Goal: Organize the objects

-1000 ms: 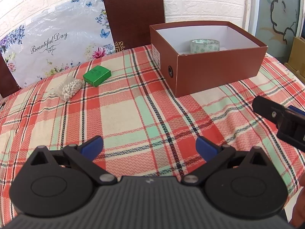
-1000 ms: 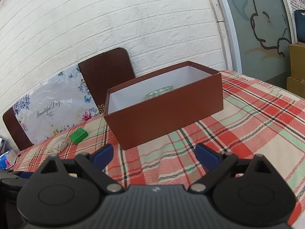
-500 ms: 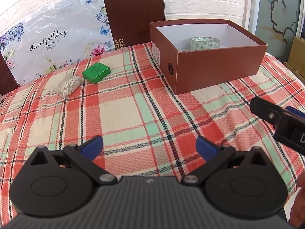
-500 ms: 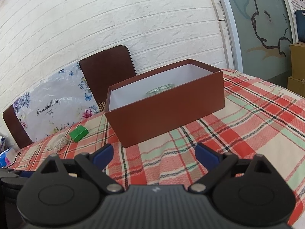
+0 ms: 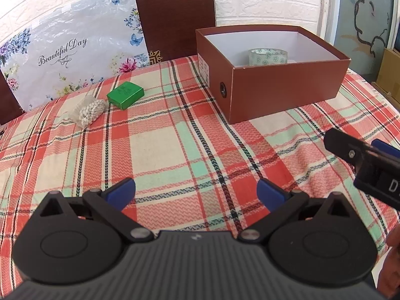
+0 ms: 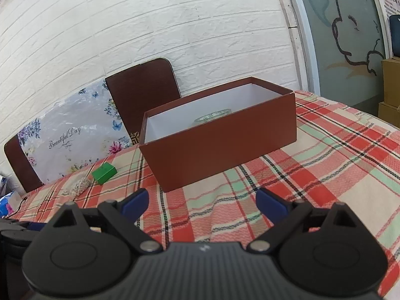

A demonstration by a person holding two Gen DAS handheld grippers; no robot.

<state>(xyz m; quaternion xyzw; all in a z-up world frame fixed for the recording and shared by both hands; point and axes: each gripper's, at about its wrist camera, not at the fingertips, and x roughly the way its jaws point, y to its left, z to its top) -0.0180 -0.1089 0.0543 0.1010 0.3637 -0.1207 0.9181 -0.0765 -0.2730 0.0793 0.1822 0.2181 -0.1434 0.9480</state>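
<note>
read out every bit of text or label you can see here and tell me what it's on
"Beautiful Day": on the floral cushion behind the table.
"D": white letter on the right gripper's body; the rest is cut off.
Green box top print: too blurred.
White label on the brown box: too small.

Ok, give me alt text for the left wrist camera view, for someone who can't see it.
An open left tool hovers empty over a plaid tablecloth. Ahead, a brown box holds a tape roll; a green box and bag of beads lie to its left. The right tool enters at right.
</note>
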